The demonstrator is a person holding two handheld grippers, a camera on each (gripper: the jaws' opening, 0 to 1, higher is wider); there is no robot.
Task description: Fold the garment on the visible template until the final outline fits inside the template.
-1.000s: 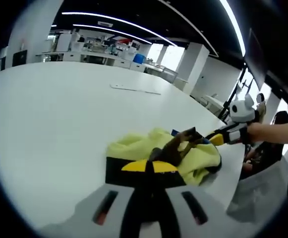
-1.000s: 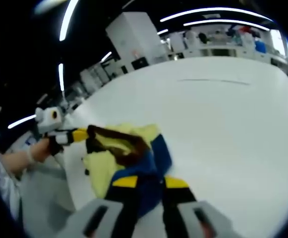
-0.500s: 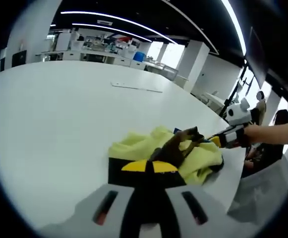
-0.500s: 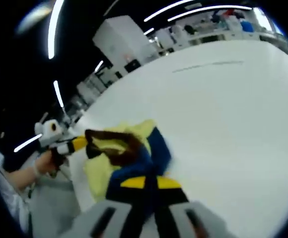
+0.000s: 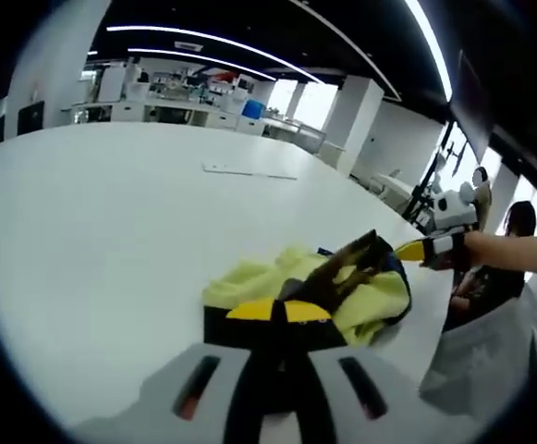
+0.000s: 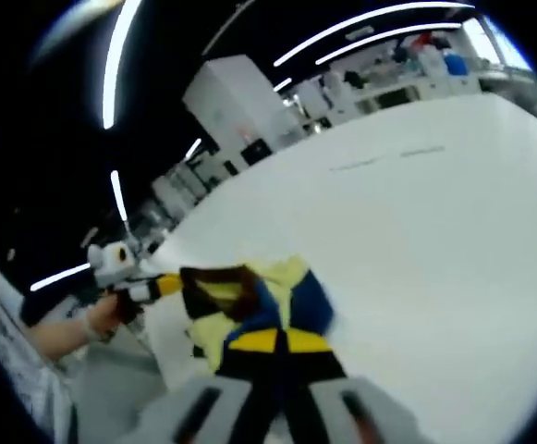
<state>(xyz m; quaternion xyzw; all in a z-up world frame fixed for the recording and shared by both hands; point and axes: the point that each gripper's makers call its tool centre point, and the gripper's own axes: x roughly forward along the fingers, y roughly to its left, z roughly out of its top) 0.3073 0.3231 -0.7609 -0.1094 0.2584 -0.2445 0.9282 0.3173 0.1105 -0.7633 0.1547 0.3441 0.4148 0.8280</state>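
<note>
Garment (image 5: 342,291) clamped between both claws, above table (image 5: 92,231)

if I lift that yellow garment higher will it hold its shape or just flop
Probably flop: the yellow garment already sags in loose folds between the left gripper and right gripper, both shut on it. It looks light, bunching easily. It would likely drag across the white table rather than slide neatly.

White table (image 5: 92,231), dark ceiling – strip lights (image 5: 203,42), white pillar (image 5: 351,120)
</note>
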